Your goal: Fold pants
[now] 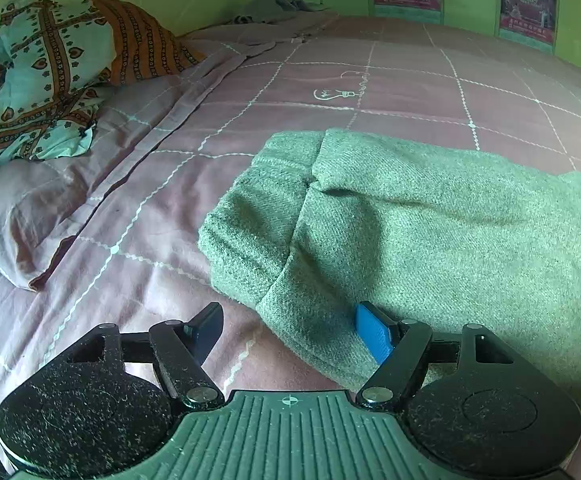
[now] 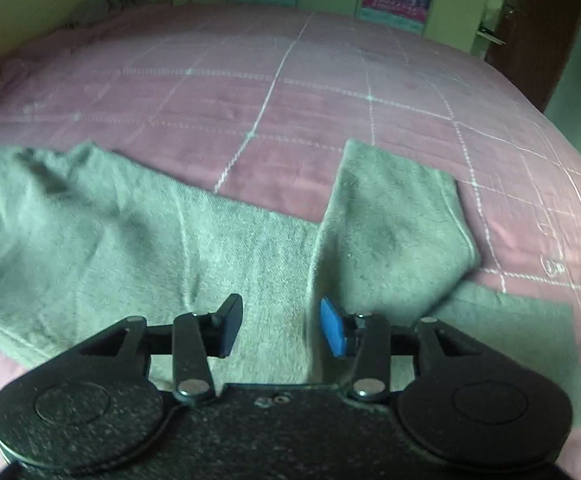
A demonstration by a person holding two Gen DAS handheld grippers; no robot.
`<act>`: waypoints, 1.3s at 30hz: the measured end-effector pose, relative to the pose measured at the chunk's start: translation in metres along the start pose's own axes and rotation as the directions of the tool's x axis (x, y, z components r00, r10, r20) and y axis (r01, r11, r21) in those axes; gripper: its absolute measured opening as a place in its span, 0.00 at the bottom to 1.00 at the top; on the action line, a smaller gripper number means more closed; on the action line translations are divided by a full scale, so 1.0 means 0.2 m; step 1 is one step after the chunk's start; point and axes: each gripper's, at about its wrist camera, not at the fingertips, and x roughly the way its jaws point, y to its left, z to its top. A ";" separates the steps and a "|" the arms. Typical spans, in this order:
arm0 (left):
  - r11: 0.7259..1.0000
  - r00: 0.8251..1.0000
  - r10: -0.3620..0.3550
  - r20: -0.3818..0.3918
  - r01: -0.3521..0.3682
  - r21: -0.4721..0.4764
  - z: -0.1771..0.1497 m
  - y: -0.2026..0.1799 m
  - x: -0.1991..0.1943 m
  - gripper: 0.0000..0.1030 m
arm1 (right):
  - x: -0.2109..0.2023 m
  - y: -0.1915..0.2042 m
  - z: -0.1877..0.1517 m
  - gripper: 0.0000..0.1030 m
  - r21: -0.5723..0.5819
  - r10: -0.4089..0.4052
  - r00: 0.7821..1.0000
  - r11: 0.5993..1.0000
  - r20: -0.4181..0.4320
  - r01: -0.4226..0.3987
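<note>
Grey-green woollen pants (image 1: 430,232) lie on the pink checked bedsheet (image 1: 290,80). In the left wrist view the waist end lies folded over at the left, just ahead of my left gripper (image 1: 290,328). The left gripper is open and empty, its right finger resting at the cloth's near edge. In the right wrist view the pants (image 2: 150,240) stretch across the bed, with one leg end folded up on top (image 2: 394,224). My right gripper (image 2: 282,328) is open, hovering low over the pants beside that folded edge, holding nothing.
A teal and orange patterned cloth (image 1: 46,72) and a pillow (image 1: 14,208) lie at the bed's left. More grey cloth (image 1: 274,8) sits by the far wall. Posters (image 1: 526,0) hang on the green wall. A dark door (image 2: 538,20) stands at the right.
</note>
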 end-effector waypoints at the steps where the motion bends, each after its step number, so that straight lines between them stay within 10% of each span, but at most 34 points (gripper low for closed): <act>1: 1.000 1.000 0.001 -0.001 -0.001 0.001 0.00 0.01 0.00 0.76 | 0.05 0.00 0.00 0.41 -0.020 -0.026 0.999 0.999 -0.028 0.025; 3: 1.000 1.000 -0.008 -0.005 0.008 -0.003 0.00 0.02 0.01 0.78 | 0.12 -0.01 -0.02 0.37 -0.048 -0.068 0.995 0.997 -0.067 0.065; 5: 1.000 1.000 -0.021 -0.010 0.021 -0.019 0.00 0.04 0.02 0.78 | 0.11 -0.07 -0.06 0.05 -0.031 -0.054 0.995 0.998 -0.088 0.052; 15: 0.999 0.999 -0.040 -0.019 0.039 -0.023 -0.01 0.05 0.01 0.79 | -0.10 -0.36 -0.44 0.13 0.209 0.060 0.993 0.977 -0.106 -0.036; 17: 0.999 0.999 -0.041 -0.022 0.040 -0.015 0.00 0.05 0.01 0.80 | -0.17 -0.33 -0.39 0.30 0.166 0.015 0.999 0.986 -0.040 -0.008; 24: 0.999 0.999 -0.034 -0.040 0.033 -0.030 0.01 0.05 0.03 0.84 | -0.11 -0.10 -0.08 0.32 -0.201 -0.112 0.992 0.972 0.049 0.120; 27: 0.999 0.998 -0.041 -0.043 0.039 -0.034 0.01 0.06 0.05 0.85 | 0.04 -0.10 -0.04 0.26 -0.300 -0.166 0.986 0.941 0.003 0.159; 28: 0.998 0.998 -0.044 -0.043 0.042 -0.036 0.01 0.07 0.05 0.85 | 0.06 -0.13 -0.03 0.03 -0.290 -0.147 0.989 0.948 -0.025 0.133; 34: 0.998 0.998 -0.052 -0.039 0.050 -0.036 0.00 0.07 0.06 0.86 | -0.22 -0.50 -0.17 0.04 0.120 -0.068 0.995 0.991 0.069 0.059; 39: 0.999 0.998 -0.045 -0.043 0.043 -0.024 0.00 0.06 0.05 0.86 | -0.28 -0.86 -0.51 0.04 0.521 -0.048 0.996 0.854 0.082 -0.002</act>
